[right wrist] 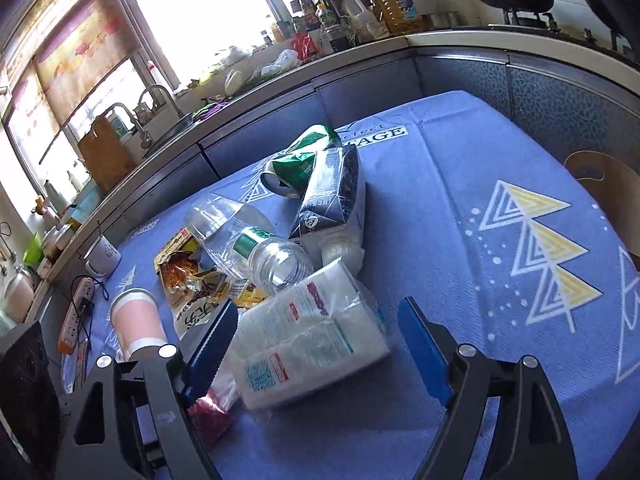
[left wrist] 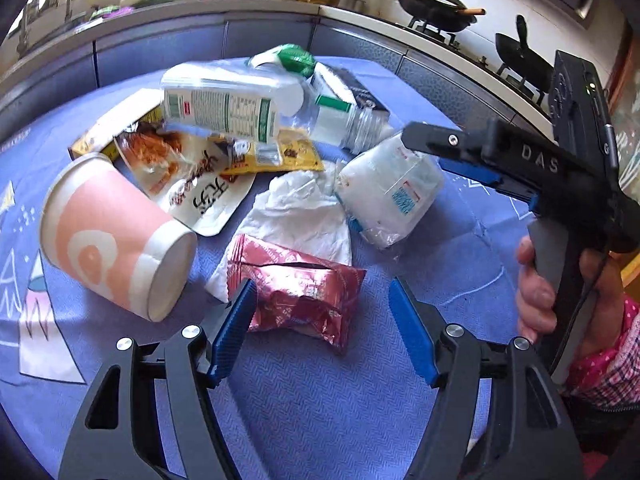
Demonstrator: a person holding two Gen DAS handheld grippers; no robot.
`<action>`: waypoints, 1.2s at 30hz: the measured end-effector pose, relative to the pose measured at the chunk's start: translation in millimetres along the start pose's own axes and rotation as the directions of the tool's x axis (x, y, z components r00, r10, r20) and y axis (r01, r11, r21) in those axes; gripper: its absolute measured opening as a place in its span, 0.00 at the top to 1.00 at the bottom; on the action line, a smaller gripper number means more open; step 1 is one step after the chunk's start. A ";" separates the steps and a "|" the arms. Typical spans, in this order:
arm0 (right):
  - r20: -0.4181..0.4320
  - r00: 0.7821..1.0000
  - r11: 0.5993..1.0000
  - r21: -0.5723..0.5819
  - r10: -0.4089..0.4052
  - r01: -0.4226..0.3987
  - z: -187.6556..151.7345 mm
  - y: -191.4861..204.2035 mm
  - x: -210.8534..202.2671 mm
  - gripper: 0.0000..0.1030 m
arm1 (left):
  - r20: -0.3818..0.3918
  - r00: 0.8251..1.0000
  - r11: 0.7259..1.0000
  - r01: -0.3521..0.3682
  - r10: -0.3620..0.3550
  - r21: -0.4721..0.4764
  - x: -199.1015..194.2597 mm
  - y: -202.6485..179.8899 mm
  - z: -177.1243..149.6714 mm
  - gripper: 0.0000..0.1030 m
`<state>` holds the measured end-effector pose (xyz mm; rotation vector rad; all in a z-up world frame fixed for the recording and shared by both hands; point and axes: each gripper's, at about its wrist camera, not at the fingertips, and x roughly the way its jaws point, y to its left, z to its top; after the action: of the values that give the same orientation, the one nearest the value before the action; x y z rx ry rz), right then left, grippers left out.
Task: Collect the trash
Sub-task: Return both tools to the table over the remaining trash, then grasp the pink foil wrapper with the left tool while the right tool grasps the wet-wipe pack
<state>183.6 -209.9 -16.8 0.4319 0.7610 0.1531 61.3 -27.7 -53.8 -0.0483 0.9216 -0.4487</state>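
Blue patterned tablecloth (right wrist: 460,208) is carrying litter below a cluttered grey kitchen counter (right wrist: 360,56), left gripper (left wrist: 322,324) and right gripper (right wrist: 316,344) both gaping, empty.

Pretty crowded in the middle of the blue patterned tablecloth (right wrist: 460,208): a clear plastic bottle with a green label band (right wrist: 256,244), a dark milk carton (right wrist: 332,200) and a crushed green can (right wrist: 298,168) are heaped together, touching. Just in front, a white plastic-wrapped tissue pack (right wrist: 308,340) is parked, and the near way in is blocked by it. The left side is closed off by a pink paper cup lying on its side (left wrist: 116,236) and a crinkled red foil wrapper (left wrist: 296,296). To the right of the pile, open cloth is left bare up to the far table edge.
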 end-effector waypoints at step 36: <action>0.012 0.996 0.995 -0.034 -0.093 0.094 -62.1 -50.9 -80.6 0.05 | -0.047 0.999 1.000 0.022 -0.021 0.020 -24.3 -4.4 -19.2 0.93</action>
<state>81.5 -258.9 -27.6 0.3630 0.7659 0.0765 32.2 -19.2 -46.1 -0.0293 0.9628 -0.4813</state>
